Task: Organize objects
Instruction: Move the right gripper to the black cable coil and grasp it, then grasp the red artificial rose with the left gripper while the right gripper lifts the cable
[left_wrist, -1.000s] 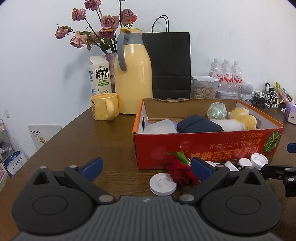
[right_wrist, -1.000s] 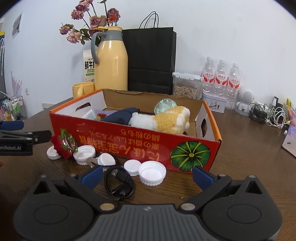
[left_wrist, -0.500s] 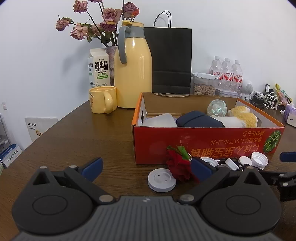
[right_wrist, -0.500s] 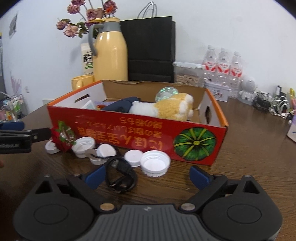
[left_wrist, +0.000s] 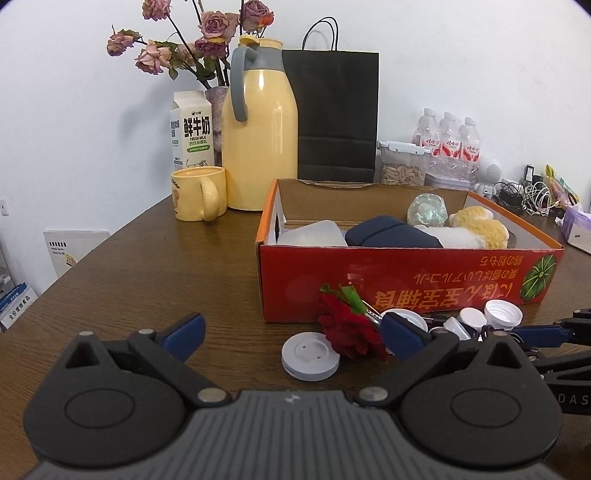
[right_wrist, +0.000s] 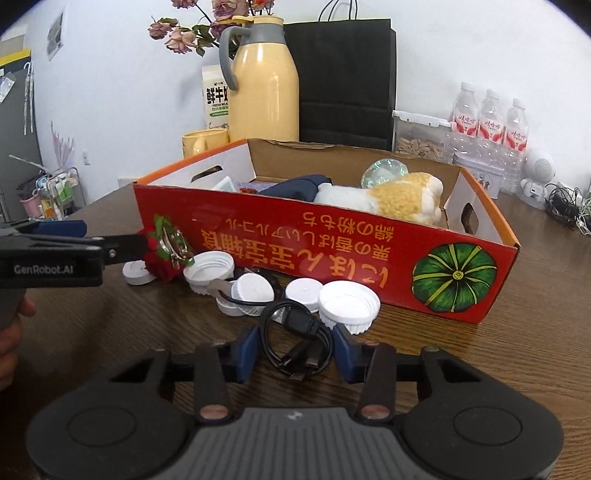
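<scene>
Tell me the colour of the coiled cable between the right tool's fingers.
Black: the coiled cable shows best in the right wrist view.

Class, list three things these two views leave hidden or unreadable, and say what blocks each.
1. Box floor, both views: hidden by its front wall, the plush toy and the navy pouch.
2. Cable, left wrist view: hidden behind the left gripper.
3. Items under the bottle caps, right wrist view: covered.

Box wall hides plush toy's underside.
</scene>
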